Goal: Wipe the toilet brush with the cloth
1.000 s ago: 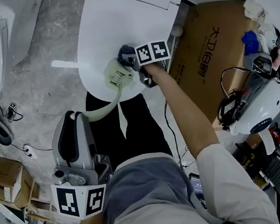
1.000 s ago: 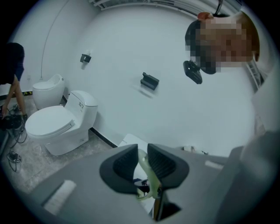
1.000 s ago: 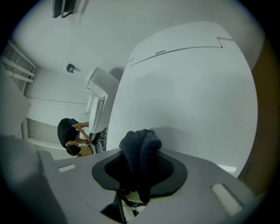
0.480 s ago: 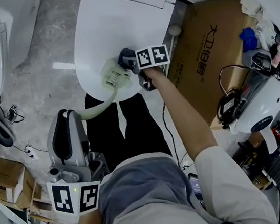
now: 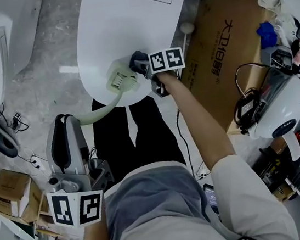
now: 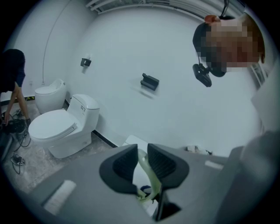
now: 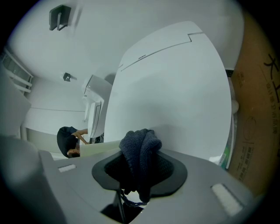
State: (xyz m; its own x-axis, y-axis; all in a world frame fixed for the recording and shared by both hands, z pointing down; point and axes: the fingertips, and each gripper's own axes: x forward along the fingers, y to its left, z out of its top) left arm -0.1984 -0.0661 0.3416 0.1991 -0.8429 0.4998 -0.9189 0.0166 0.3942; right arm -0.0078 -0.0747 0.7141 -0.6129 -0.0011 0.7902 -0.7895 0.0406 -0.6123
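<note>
Over the toilet lid [image 5: 125, 20], the head view alone shows the cloth [image 5: 138, 61] against the toilet brush [image 5: 120, 77]. The gripper views show the right gripper [image 7: 140, 168] clamped on the cloth and the left gripper [image 6: 141, 161] clamped on the brush's handle. Both have shifted slightly left.

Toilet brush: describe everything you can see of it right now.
The toilet brush is pale green and plastic-looking: a squarish ribbed head on a long curved handle. The head lies on the white toilet lid; the handle arcs down to the left gripper, whose fingers are shut on it. The dark blue cloth sits against the head's right side.
</note>
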